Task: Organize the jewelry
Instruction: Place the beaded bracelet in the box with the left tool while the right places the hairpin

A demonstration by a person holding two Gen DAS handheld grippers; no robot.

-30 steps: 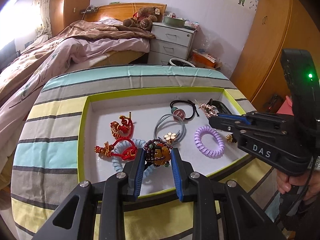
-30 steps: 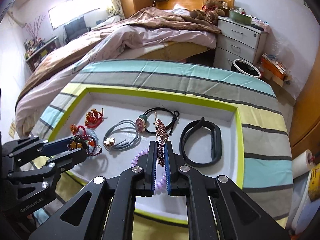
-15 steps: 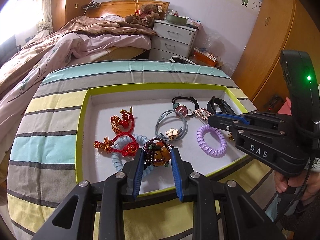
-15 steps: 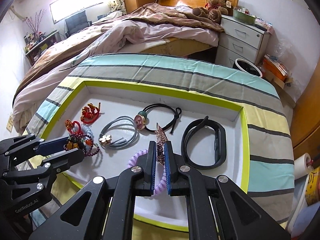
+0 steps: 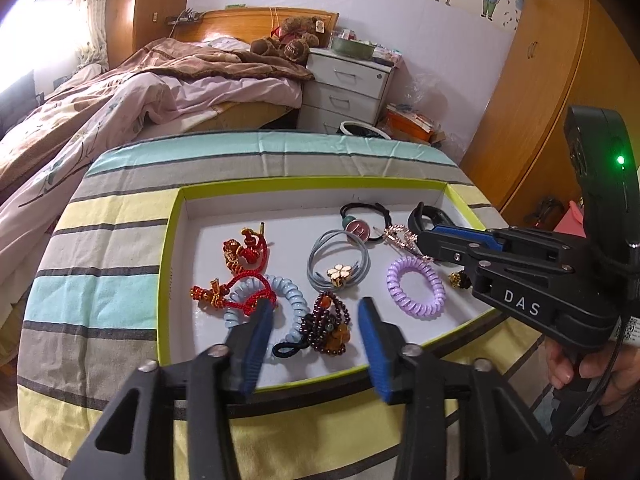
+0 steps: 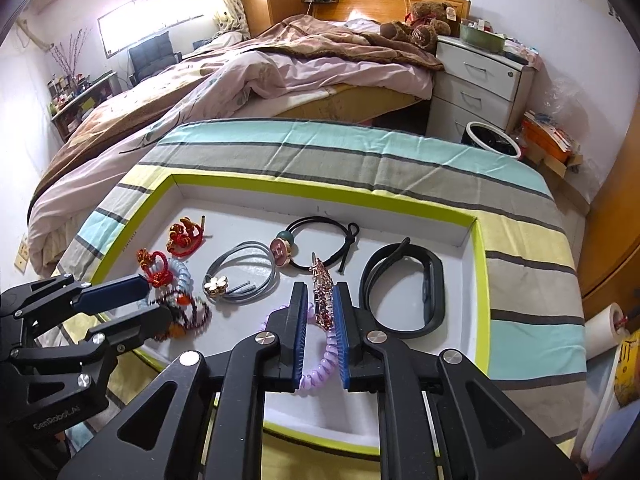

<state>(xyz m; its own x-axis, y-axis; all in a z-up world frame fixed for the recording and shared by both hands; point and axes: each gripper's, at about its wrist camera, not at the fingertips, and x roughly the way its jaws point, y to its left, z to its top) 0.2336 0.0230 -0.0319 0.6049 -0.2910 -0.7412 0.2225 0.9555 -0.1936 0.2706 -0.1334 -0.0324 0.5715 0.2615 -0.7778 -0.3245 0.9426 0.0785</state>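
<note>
A white tray with a lime-green rim sits on a striped cloth. My left gripper is over the tray's near edge and its jaws are opening. A dark beaded bracelet lies loose on the tray floor between them. My right gripper is also opening. A rose-gold hair clip lies between its pads, resting on a purple spiral hair tie, with a slim gap on each side.
The tray also holds two red cord bracelets, a blue spiral tie, a grey tie with a flower, a black tie with a pink charm and a black wristband. A bed, a nightstand and a wardrobe stand beyond.
Both grippers have opened. The beaded bracelet has dropped out of the left jaws onto the tray floor. The right pads have come off the hair clip.
</note>
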